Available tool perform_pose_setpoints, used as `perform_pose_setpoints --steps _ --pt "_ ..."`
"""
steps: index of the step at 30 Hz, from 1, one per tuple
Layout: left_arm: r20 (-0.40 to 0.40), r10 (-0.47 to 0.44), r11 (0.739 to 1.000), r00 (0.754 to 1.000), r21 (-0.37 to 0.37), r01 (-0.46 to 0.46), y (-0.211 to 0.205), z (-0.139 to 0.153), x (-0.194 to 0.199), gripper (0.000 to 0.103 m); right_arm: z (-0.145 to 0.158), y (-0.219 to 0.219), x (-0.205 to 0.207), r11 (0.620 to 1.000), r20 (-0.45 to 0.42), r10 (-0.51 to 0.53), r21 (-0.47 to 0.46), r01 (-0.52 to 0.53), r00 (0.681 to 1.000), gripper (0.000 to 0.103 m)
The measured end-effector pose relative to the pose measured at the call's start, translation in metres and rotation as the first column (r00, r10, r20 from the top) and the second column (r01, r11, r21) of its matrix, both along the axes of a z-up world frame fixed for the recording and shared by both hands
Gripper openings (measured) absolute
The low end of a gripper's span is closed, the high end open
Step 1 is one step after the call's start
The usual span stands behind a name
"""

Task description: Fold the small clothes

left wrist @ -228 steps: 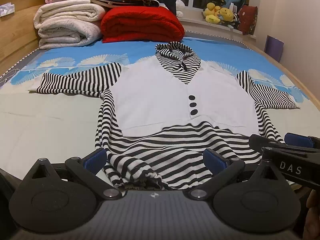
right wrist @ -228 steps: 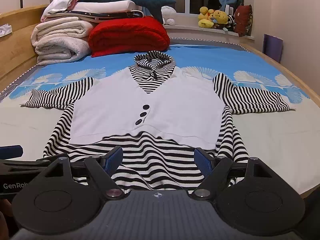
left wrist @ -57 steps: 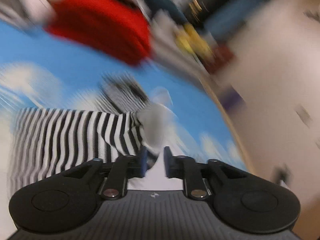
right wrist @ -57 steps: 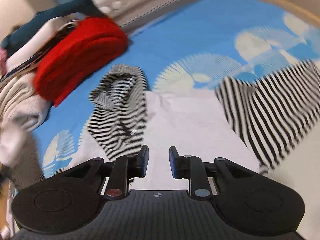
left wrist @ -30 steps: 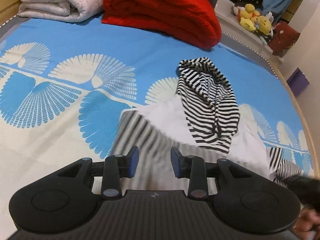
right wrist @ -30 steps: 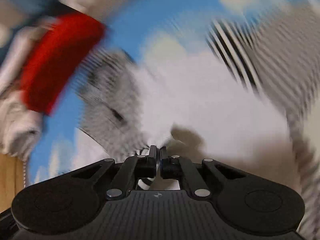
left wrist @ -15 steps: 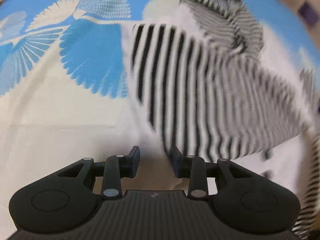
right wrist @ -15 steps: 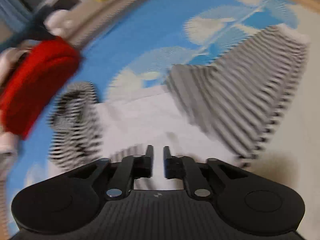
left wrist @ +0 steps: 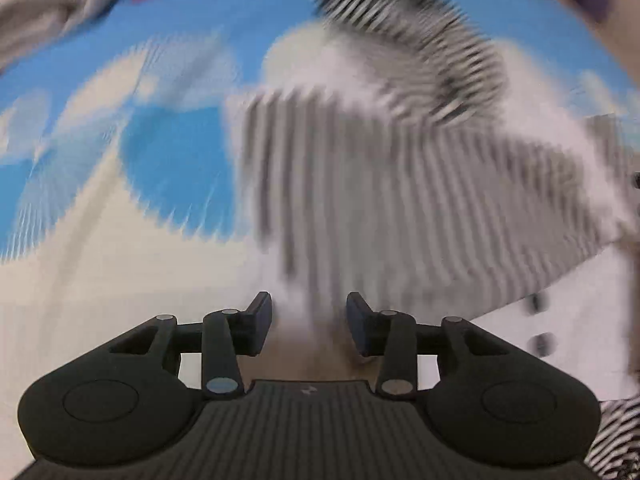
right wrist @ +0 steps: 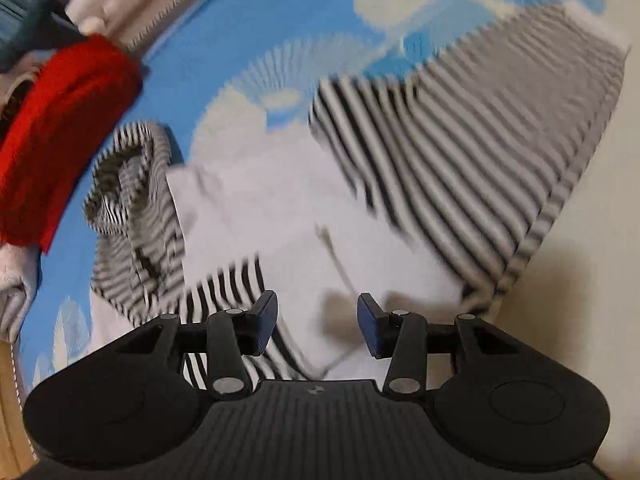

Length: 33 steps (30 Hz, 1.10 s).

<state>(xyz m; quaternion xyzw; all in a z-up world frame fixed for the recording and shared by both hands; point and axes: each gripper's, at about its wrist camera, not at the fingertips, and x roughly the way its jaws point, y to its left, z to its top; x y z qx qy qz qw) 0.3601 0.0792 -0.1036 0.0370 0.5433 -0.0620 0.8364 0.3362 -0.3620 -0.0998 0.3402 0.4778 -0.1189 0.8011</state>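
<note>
A black-and-white striped hooded top with a white vest front [right wrist: 280, 208] lies flat on the bed. Its left sleeve [left wrist: 400, 208] is folded across the chest, below the hood [left wrist: 408, 40]. My left gripper [left wrist: 308, 312] hovers over that sleeve's near edge, jaws apart and pressing on nothing. In the right wrist view the hood [right wrist: 132, 200] is at the left and the right sleeve [right wrist: 460, 160] is spread out to the right. My right gripper [right wrist: 316, 312] is above the white vest, jaws opening, with nothing between them. Both views are blurred.
A red folded blanket [right wrist: 60, 128] and pale folded blankets [left wrist: 40, 12] lie at the head of the bed. The sheet [left wrist: 176, 168] is blue with white fan shapes, cream nearer me. A wooden bed frame [right wrist: 8, 400] runs along the left edge.
My right gripper, shut a second ago, has opened and swung right toward the spread sleeve. My left gripper has dropped closer to the folded left sleeve, jaws a little wider.
</note>
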Motion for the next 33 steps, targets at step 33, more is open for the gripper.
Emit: perform_pose_setpoints --steps 33 --pt "0.09 -0.058 0.992 0.994 -0.103 0.067 -0.076 0.058 -0.025 0.055 -0.006 -0.236 -0.057 0.909 0.035 -0.411 -0.059 0.412 0.911 0.05"
